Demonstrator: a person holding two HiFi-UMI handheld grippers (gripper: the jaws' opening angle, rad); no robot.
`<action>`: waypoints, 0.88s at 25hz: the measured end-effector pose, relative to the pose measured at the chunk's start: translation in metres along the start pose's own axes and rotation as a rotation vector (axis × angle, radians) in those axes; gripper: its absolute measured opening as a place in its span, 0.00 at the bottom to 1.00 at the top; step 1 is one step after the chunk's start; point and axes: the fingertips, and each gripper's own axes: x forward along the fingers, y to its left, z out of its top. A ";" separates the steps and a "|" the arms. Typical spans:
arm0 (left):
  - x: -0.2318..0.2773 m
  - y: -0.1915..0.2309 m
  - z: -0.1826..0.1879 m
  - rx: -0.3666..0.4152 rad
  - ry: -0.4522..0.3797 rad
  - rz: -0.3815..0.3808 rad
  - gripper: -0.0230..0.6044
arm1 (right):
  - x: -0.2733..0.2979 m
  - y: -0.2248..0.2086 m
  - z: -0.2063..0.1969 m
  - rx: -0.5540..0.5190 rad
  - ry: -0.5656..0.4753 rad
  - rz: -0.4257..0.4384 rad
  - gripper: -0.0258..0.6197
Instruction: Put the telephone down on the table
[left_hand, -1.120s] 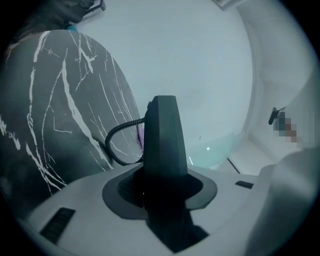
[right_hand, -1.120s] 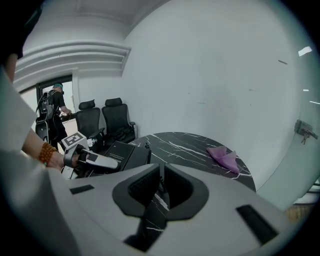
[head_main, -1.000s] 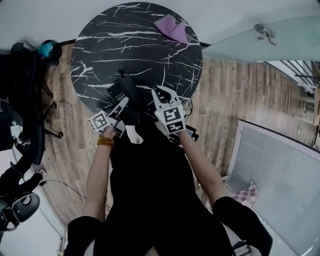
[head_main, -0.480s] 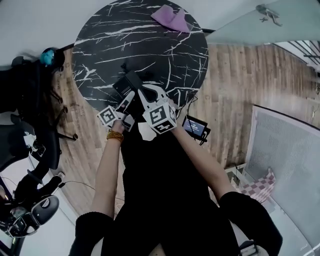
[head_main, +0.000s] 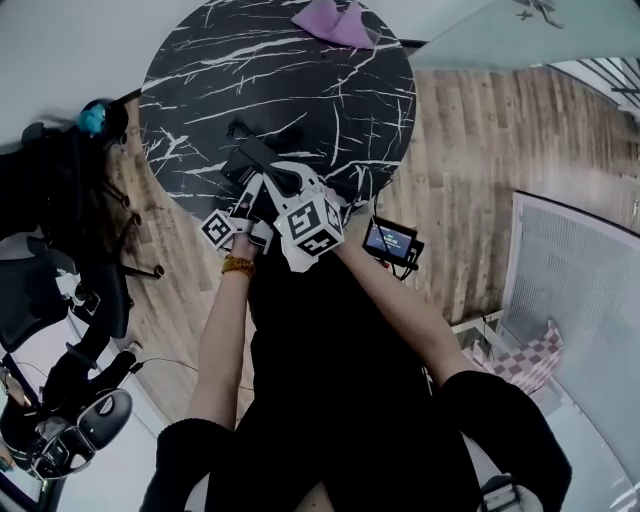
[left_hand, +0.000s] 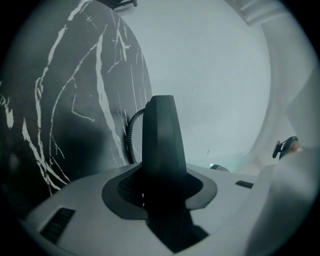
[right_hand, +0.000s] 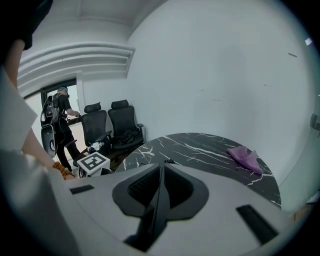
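**A:** Head view first. Where's the telephone (head_main: 248, 160)?

**B:** It's a black handset over the near edge of the round marble table (head_main: 300, 90), carried by the left gripper (head_main: 252, 192). I can't tell from this angle whether it touches the tabletop.

**A:** What's the grip like?

**B:** In the left gripper view both jaws are clamped on the handset's body, which stands up between them. A coiled cord (left_hand: 131, 136) hangs along its left side.

**A:** And the right gripper (head_main: 292, 185)?

**B:** It's just beside the left one, over the same table edge. The right gripper view shows its jaws pressed together with nothing between them.

**A:** Any writing or labels?

**B:** The left cube (head_main: 222, 229) and the right cube (head_main: 310, 222) carry black-and-white square marker patterns. A small lit screen (head_main: 391, 241) sits by the person's right forearm, but its print is too small to read.

**A:** What else is there?

**B:** A purple cloth (head_main: 335, 22) lies at the table's far edge, well apart from the handset. In the right gripper view, black office chairs (right_hand: 107, 127) stand left of the table, with a person (right_hand: 60, 112) beyond them.
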 end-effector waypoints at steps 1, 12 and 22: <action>-0.002 0.003 0.002 -0.013 -0.019 0.001 0.29 | 0.001 0.002 0.001 0.001 -0.003 0.004 0.11; -0.012 0.022 0.008 -0.103 -0.112 0.008 0.29 | 0.009 0.027 -0.012 -0.028 0.029 0.053 0.11; -0.021 0.042 0.014 -0.202 -0.191 0.023 0.30 | 0.016 0.036 -0.015 -0.065 0.047 0.091 0.11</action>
